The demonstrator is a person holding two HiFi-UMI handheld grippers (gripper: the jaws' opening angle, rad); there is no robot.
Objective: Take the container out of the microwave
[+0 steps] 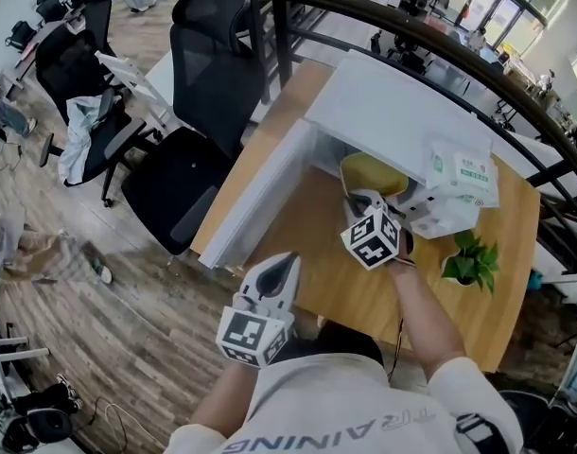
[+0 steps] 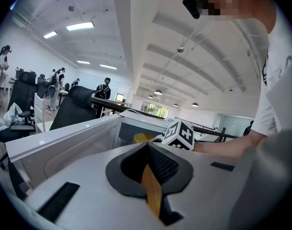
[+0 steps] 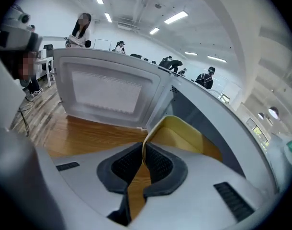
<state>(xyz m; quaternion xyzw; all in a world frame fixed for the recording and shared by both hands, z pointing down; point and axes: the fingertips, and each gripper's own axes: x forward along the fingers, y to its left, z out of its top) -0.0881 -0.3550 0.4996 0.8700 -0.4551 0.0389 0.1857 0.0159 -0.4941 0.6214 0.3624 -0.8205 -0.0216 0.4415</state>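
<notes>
A white microwave [image 1: 393, 102] stands on the wooden table [image 1: 355, 287] with its door [image 1: 260, 197] swung open to the left. A yellow container [image 1: 374, 173] sits at the mouth of the microwave, tilted. My right gripper [image 1: 357, 200] is shut on its near rim. In the right gripper view the thin yellow rim [image 3: 158, 123] runs down between the dark pads [image 3: 158, 164] of my right gripper [image 3: 143, 157]. My left gripper [image 1: 287, 263] hovers over the table's near edge in front of the door, shut with nothing in it. From the left gripper [image 2: 147, 150] the container [image 2: 142, 138] shows inside the opening.
White packets and boxes [image 1: 459, 183] lie at the microwave's right end. A small green plant [image 1: 473, 258] stands right of my right hand. A black office chair [image 1: 203, 112] is left of the table. A dark railing [image 1: 440, 50] curves behind the microwave.
</notes>
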